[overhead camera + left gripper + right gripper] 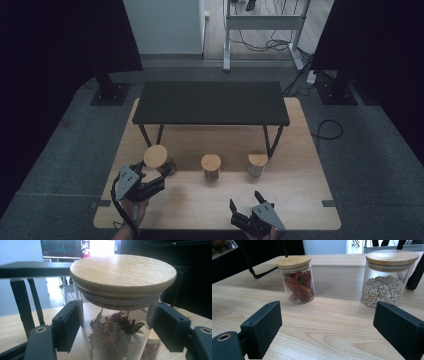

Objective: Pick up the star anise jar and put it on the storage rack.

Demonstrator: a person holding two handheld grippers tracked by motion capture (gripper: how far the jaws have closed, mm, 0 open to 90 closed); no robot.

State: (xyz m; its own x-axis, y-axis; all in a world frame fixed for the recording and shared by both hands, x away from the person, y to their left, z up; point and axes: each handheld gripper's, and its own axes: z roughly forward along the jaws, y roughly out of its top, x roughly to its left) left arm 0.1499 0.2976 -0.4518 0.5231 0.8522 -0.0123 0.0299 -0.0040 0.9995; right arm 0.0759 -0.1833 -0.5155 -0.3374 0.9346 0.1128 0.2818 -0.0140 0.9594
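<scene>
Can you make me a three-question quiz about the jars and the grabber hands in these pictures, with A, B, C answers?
1. Where is the star anise jar?
A. between the left gripper's pads
B. on top of the black shelf
C. on the floor

2. How many jars with wooden lids are there?
A. one
B. three
C. five

3. What is the right gripper doing?
A. squeezing the red chilli jar
B. holding a lid
C. open, holding nothing

Answers:
1 A: the left gripper view has both black pads against the glass just under the lid.
2 B: the high view has the held jar, the chilli jar and the pale grain jar in a row on the wooden table.
3 C: its pads stand wide apart with bare table between them.
</scene>
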